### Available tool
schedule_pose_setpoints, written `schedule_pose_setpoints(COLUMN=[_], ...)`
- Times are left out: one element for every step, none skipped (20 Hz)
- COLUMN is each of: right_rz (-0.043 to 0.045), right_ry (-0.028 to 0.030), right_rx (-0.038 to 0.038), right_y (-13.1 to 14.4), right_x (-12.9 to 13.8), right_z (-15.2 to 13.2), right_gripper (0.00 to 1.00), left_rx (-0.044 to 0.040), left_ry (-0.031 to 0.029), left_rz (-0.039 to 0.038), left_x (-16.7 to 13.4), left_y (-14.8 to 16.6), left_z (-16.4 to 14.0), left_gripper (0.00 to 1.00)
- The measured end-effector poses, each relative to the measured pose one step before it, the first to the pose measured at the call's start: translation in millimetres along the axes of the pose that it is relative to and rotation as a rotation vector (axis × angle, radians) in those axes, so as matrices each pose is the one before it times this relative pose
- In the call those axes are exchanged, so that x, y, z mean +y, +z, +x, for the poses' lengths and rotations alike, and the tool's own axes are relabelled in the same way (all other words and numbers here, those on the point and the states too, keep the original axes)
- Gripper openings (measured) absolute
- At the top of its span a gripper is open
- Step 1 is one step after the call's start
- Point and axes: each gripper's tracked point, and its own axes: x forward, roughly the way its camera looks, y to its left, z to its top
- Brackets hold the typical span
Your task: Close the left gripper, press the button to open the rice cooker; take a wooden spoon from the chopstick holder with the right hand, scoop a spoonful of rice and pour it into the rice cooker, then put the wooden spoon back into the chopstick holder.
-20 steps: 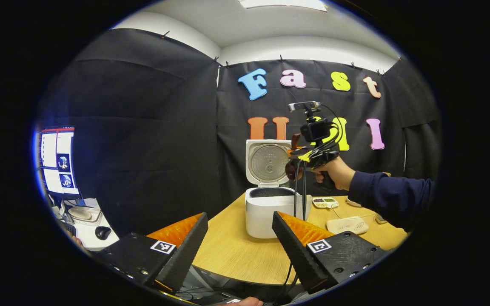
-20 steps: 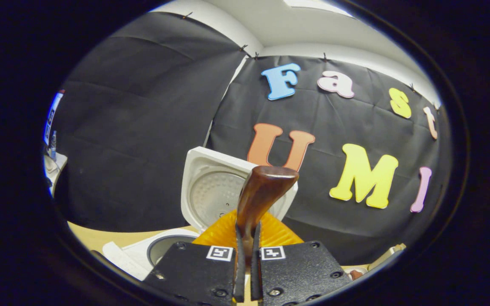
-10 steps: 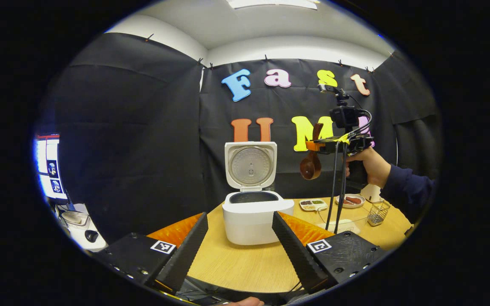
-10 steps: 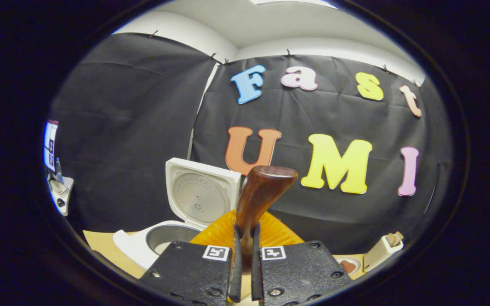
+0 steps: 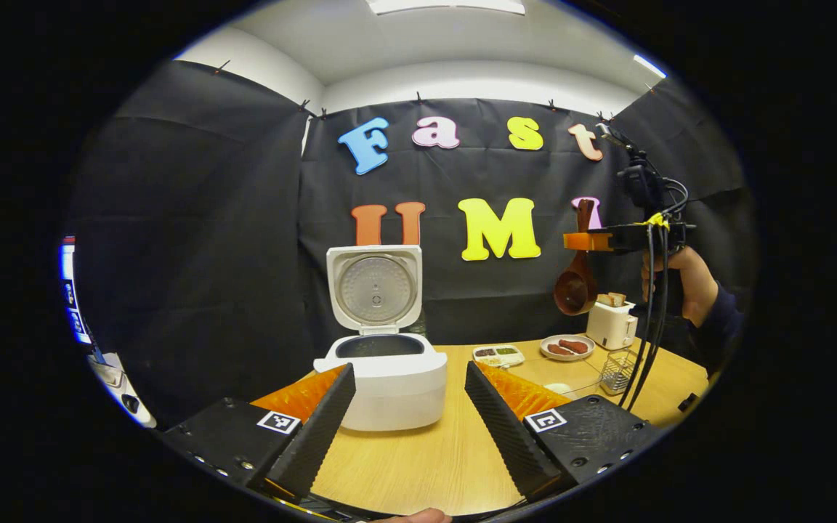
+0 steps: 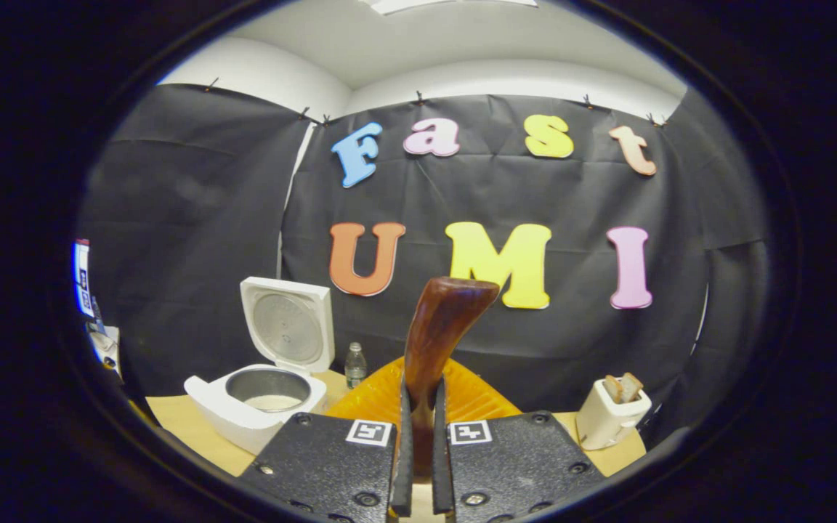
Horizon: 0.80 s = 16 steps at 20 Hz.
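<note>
1. We see the bench (image 5: 418,465) carrying the rice cooker (image 5: 389,378), its lid raised upright.
2. We see the left gripper (image 5: 407,421) low over the near bench, its fingers spread apart, grasping nothing.
3. We see the right gripper (image 6: 418,465) raised, fingers clenched on the wooden spoon (image 6: 437,341).
4. The chopstick holder (image 5: 616,370) stands beside the toaster (image 5: 611,323).

Wooden spoon (image 6: 439,341) bowl hidden below right claw (image 6: 418,465).

Glossy dark wooden spoon (image 6: 439,341), smooth white plastic rice cooker (image 5: 389,381), matt wooden table (image 5: 418,465).
</note>
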Motion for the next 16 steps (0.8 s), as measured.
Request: schedule_pose_setpoints(right_rz=[0.00487, 0.0068, 0.00568, 0.00455, 0.00124, -0.00288, -0.00579, -0.00451, -0.00077, 0.00317, 0.00778, 0.00931, 0.01202, 0.01552, 0.01493, 0.00652], right_ry=[-0.02474, -0.02495, -0.02296, -0.02412, -0.01652, -0.01622, -0.0141, -0.01804, -0.01615, -0.01467, -0.01147, -0.00967, -0.01269, -0.01521, -0.01731, -0.01332], right_rx=[0.00554, 0.00839, 0.01035, 0.0136, 0.01192, 0.01391, 0.01541, 0.01549, 0.01525, 0.01605, 0.01533, 0.01234, 0.01529, 0.01625, 0.01871, 0.01469], right_y=[-4.79, -5.0, -5.9, -6.42, -6.81, -8.39, -8.05, -4.34, -7.6, -9.14, -9.22, -9.05, -9.99, -10.83, -10.27, -9.67], right_x=[-17.25, -16.9, -16.05, -15.43, -13.36, -11.57, -11.41, -12.83, -8.99, -9.03, -7.87, -7.01, -7.99, -7.68, -6.92, -6.16], right_z=[-9.69, -5.96, -3.36, -1.6, -0.61, 0.19, 1.9, 1.17, 3.96, 3.54, 1.68, 2.37, 3.15, 3.86, 3.67, 4.56], right_gripper=[0.16, 0.16, 0.16, 0.16, 0.16, 0.16, 0.16, 0.16, 0.16, 0.16, 0.16, 0.17, 0.17, 0.17, 0.18, 0.19], left_rx=[-0.00298, 0.00218, -0.0005, -0.00024, 0.00078, -0.00209, -0.00138, -0.00008, 0.00277, 0.00181, 0.00341, 0.00253, 0.0026, 0.00134, 0.00292, 0.00047], left_ry=[-0.01213, -0.01162, -0.00793, -0.00945, -0.00766, -0.00643, -0.00507, -0.00168, -0.00321, -0.00344, -0.00135, 0.00157, 0.00177, 0.00047, 0.00023, 0.00131], left_rz=[-0.00196, -0.00026, -0.00032, 0.00128, 0.00118, 0.00167, 0.00211, 0.00114, 0.00003, -0.0002, 0.00027, 0.00095, 0.00046, -0.00088, -0.00147, -0.0005], left_x=[-7.07, -6.69, -5.86, -5.22, -5.76, -4.69, -2.65, -2.5, -3.41, -2.91, -1.08, -0.49, 0.19, -1.15, 0.54, 0.15], left_y=[0.6, 0.62, 1.19, 0.56, 0.0, 1.16, 0.57, -0.58, -0.99, -2.24, 0.98, 0.06, 0.43, -0.03, -0.19, 1.65], left_z=[4.43, 5.66, 3.69, 3.45, 3.75, 2.92, 2.08, 2.88, 2.84, 2.0, 3.22, 3.32, 2.91, 1.81, 2.01, 1.7], left_gripper=[0.97, 0.97, 0.97, 0.96, 0.96, 0.96, 0.96, 0.96, 0.96, 0.96, 0.96, 0.96, 0.96, 0.97, 0.97, 0.96])
